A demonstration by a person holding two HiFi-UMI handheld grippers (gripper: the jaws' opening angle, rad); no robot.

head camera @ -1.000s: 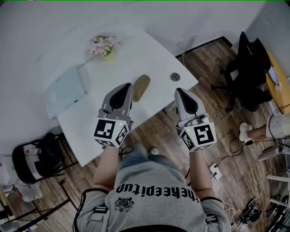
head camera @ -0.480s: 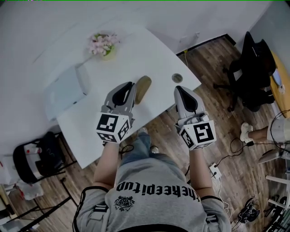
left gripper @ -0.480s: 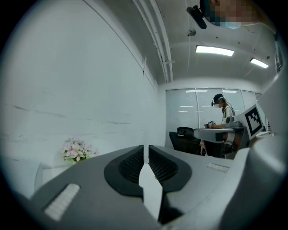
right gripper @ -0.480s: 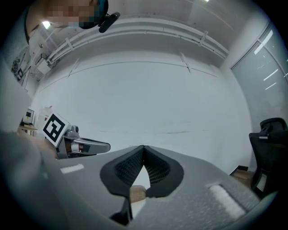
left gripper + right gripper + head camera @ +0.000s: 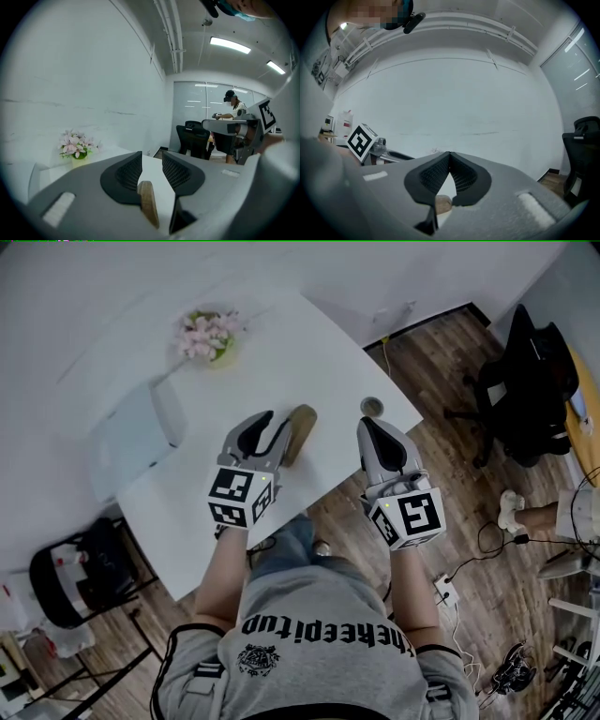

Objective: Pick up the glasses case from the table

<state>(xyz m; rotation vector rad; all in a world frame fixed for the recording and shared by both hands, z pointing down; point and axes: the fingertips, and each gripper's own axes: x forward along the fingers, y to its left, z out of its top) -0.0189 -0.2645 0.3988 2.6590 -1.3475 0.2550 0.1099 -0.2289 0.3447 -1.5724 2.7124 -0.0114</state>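
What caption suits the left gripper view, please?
Left gripper, jaws opening, nothing gripped, before the brown glasses case on the white table.

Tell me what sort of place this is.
Probably an office: a white table, a black swivel chair, and a glass partition under strip lights.

The only readable print is a line of black letters (image 5: 323,626) across the person's grey cotton T-shirt (image 5: 309,601), well behind both jaws; seen upside down from the head view, it appears to read "thekeepitup". Just beneath it sits a small round black emblem (image 5: 256,661) whose lettering is too fine to read. The white cube behind the left jaws (image 5: 239,500) and the white cube behind the right jaws (image 5: 410,518) carry black square code patterns, not words.
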